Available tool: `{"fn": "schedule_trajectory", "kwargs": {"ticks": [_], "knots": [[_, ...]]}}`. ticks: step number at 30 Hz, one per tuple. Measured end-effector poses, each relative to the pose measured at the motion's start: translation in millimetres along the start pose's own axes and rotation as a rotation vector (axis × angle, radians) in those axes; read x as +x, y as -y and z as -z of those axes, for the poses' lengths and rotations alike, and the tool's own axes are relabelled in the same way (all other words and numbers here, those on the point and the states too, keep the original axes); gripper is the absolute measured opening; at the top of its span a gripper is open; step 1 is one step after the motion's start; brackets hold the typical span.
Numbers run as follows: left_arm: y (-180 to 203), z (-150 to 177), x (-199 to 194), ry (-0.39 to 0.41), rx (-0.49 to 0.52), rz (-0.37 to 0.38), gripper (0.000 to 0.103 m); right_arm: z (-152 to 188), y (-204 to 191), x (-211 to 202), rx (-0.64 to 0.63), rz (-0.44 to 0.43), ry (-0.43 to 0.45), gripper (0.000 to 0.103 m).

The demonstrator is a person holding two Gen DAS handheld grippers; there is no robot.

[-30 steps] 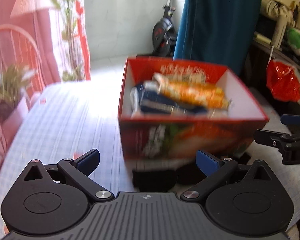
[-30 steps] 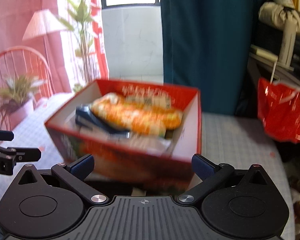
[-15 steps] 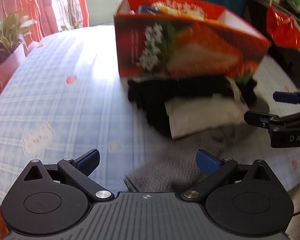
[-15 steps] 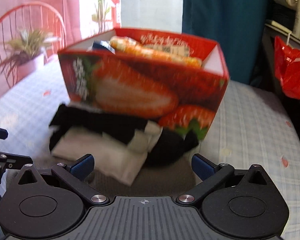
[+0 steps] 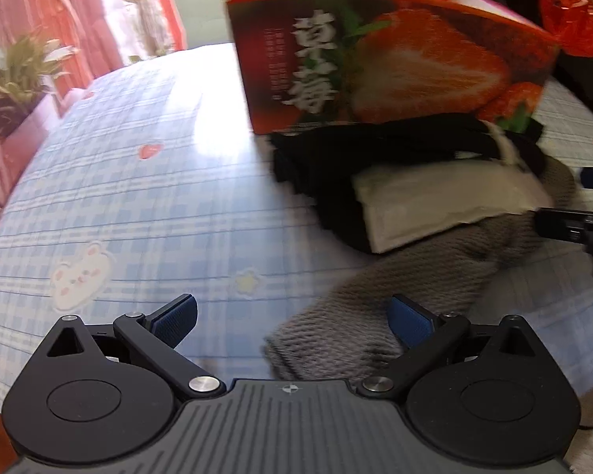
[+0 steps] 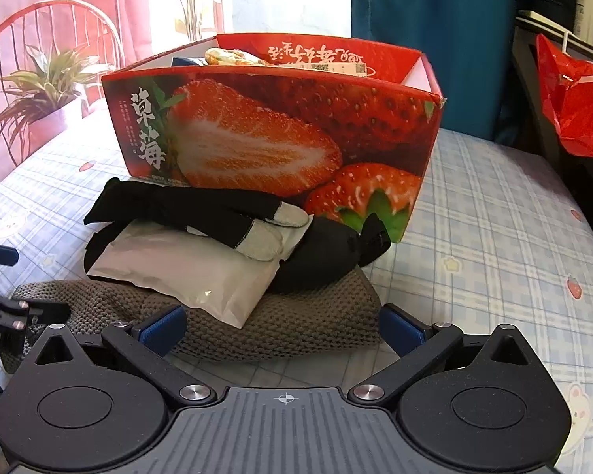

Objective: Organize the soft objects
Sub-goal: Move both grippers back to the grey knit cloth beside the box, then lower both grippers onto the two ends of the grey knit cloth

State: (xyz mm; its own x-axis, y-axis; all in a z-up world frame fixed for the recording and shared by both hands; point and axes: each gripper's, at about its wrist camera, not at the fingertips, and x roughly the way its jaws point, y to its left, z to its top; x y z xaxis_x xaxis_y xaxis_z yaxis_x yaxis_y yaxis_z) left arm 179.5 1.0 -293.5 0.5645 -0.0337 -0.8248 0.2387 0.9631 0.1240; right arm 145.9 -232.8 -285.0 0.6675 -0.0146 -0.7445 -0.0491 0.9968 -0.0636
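The soft objects are heaped on the tabletop (image 6: 494,205) against the near wall of the strawberry box (image 6: 280,126): a grey knitted cloth (image 6: 296,331) at the bottom, a white pouch (image 6: 193,268) laid on it, and black garments (image 6: 186,205) with a pale patch draped over the pouch and pressed to the box front; some packets (image 6: 233,56) are seen inside the box, though what they are cannot be told.

The right tool (image 6: 282,326) is held wide and empty, its pads on either side of the knitted cloth's near edge; the left tool (image 5: 292,318) is likewise spread wide with nothing between its pads, the cloth's end lying just ahead of its right pad (image 5: 409,318).

Several failures can be foreseen; because the pieces are stacked and tangled, a pull on the bottom cloth is likely to drag the pouch and garments along, and these could be spilled toward the tabletop edge; if only the cloth's loose knit is pinched, a thin fold may be caught and slipped out on lifting; the pouch looks smooth and could slide off sideways; the box seems light and could be shoved or tipped by a tug on the garments leaning on it; with both tools close at the same heap, one could be knocked by the other; the left view is blurred, so the exact contact there cannot be judged.
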Motion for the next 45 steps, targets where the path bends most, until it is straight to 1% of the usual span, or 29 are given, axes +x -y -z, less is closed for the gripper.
{"fn": "schedule_trajectory", "kwargs": {"ticks": [1, 3, 4, 8, 11, 15, 17, 21, 24, 27, 31, 34, 37, 41, 42, 43, 45], "knots": [[-4.0, -1.7, 1.8, 0.001, -0.011, -0.003, 0.103, 0.0, -0.5, -0.2, -0.009, 0.006, 0.011, 0.092], [-9.0, -4.9, 5.2, -0.001, -0.028, 0.000, 0.103, -0.6, -1.9, -0.1, -0.036, 0.025, 0.026, 0.086], [-10.7, -6.6, 6.2, -0.001, -0.030, 0.001, 0.103, -1.2, -1.6, -0.1, -0.044, 0.021, 0.028, 0.083], [-9.2, -9.5, 8.8, 0.019, -0.013, -0.007, 0.103, -1.6, 1.2, 1.8, -0.040, 0.004, 0.024, 0.082], [-11.6, -11.9, 11.7, 0.015, -0.038, 0.003, 0.103, 1.2, 0.3, 2.6, -0.053, 0.001, 0.017, 0.082], [-13.8, -12.3, 12.9, 0.013, -0.062, 0.013, 0.103, 4.6, -10.5, -2.1, -0.134, -0.014, 0.042, 0.082], [-13.8, -12.8, 13.0, 0.011, -0.065, 0.012, 0.103, 4.3, -13.6, 0.5, -0.157, -0.021, 0.028, 0.082], [-14.2, -15.3, 7.7, -0.010, -0.079, 0.000, 0.103, 0.5, -1.4, 14.4, -0.073, -0.044, -0.013, 0.084], [-15.3, -17.2, -4.2, -0.004, -0.092, -0.013, 0.103, 5.6, -2.3, 19.4, -0.076, -0.047, -0.010, 0.084], [-15.6, -15.8, -19.5, 0.002, -0.096, 0.031, 0.103, 9.2, -2.6, 18.6, -0.053, -0.046, -0.009, 0.080], [-4.4, -8.1, -29.8, -0.007, -0.056, 0.073, 0.103, 10.6, -4.2, 15.2, -0.033, -0.043, -0.022, 0.073], [7.3, -1.0, -25.8, -0.026, -0.010, 0.092, 0.103, 13.3, -8.1, 12.0, -0.024, -0.029, -0.025, 0.070], [13.7, 6.8, -13.7, -0.054, 0.032, 0.061, 0.103, 14.1, -10.0, 9.7, -0.016, -0.022, -0.036, 0.068], [4.4, 9.5, -9.1, -0.048, -0.007, 0.085, 0.103, 17.9, -12.3, 5.3, 0.001, -0.021, -0.041, 0.067], [1.7, 9.3, -7.9, -0.046, -0.013, 0.083, 0.103, 18.9, -13.4, 4.3, 0.001, -0.022, -0.043, 0.067], [-1.2, 8.9, -6.7, -0.043, -0.018, 0.077, 0.103, 19.6, -14.5, 2.9, 0.007, -0.028, -0.070, 0.067], [-6.8, 6.7, -3.8, -0.040, -0.029, 0.065, 0.103, 19.3, -15.5, 1.2, 0.020, -0.039, -0.075, 0.067]]}}
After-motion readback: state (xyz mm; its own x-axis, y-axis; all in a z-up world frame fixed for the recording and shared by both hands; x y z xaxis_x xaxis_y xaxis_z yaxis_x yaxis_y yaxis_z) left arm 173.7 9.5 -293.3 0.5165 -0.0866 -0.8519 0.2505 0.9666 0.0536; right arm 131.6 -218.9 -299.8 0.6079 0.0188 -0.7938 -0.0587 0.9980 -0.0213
